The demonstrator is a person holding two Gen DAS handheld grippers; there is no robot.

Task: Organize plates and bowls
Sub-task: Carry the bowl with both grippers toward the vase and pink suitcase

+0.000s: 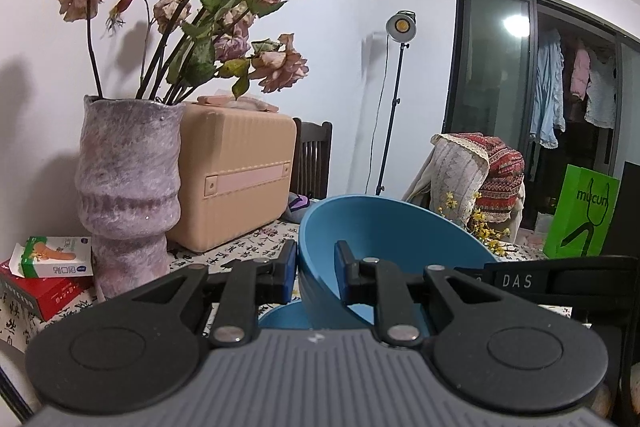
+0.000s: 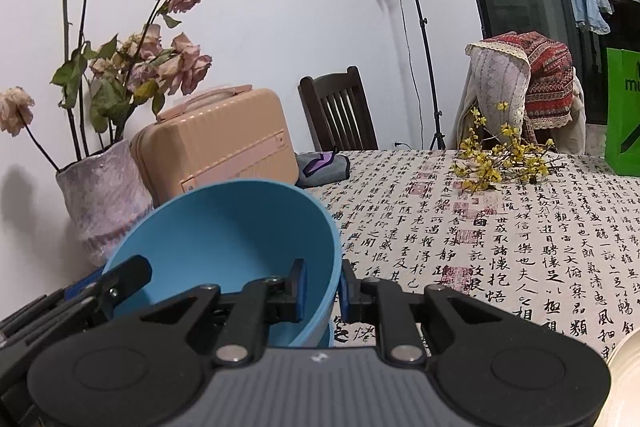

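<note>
Low in the middle of both wrist views sits a blue bowl (image 1: 384,227), tipped up on edge and pinched from two sides. Left gripper (image 1: 316,267) has its blue pads clamped over the bowl's wall, one pad outside, one inside. Right gripper (image 2: 323,291) does the same on the opposite rim, pads pinching the wall. Under the tilted bowl there's a second blue bowl (image 1: 282,315), only a sliver showing. Up the left side of the frame stand a purple vase (image 1: 128,187) of dried roses and a peach case (image 1: 236,179). Calligraphy tablecloth (image 2: 500,239) fills the right, with yellow blossom twigs (image 2: 504,159) lying near its far edge.
</note>
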